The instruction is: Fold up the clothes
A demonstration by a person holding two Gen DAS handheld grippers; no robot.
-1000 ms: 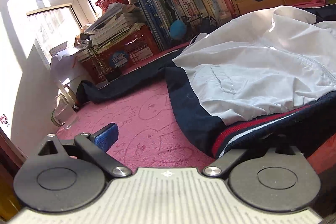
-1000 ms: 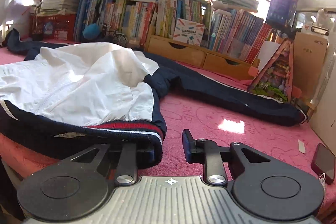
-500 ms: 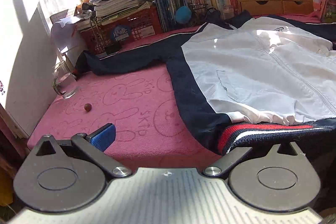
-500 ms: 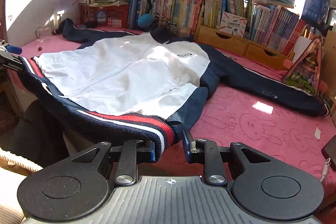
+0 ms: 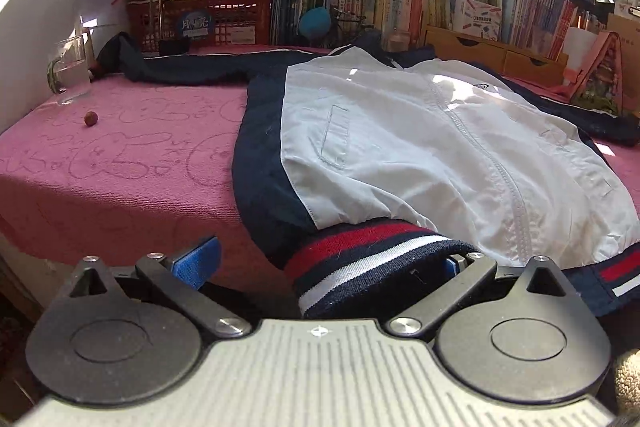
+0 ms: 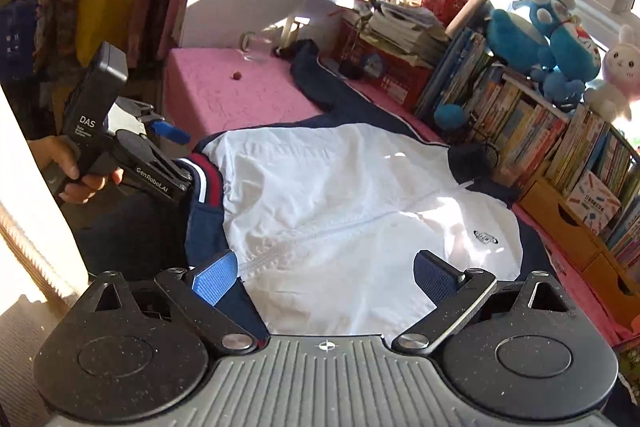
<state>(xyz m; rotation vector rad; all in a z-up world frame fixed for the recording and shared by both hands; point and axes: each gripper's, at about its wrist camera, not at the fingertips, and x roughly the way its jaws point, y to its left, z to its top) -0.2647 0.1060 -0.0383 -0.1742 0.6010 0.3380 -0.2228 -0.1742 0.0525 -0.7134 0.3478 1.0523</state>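
Two grippers at jacket [image 6: 352,203]: left gripper [image 5: 332,263] spread, hem [image 5: 376,251] seemingly draped between fingers, for straightening; right gripper [image 6: 326,279] spread wide above.

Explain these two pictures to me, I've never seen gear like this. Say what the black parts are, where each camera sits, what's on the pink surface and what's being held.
There is no robot here. A person carries two hand-held pincers, each with a camera looking forward along its two fingers. The black discs and arms at the bottom of each picture are that pincer's own mechanism.

One picture looks out from the left gripper, low at the edge of the pink cover. The other looks down from the right gripper, and also shows the person's hand holding the left tool.

A white and navy jacket lies spread out, front up. Near the far corner stand a glass mug and a small brown ball.

Nothing is clamped. Both grippers are open; the jacket's striped hem lies against one finger of the left one.
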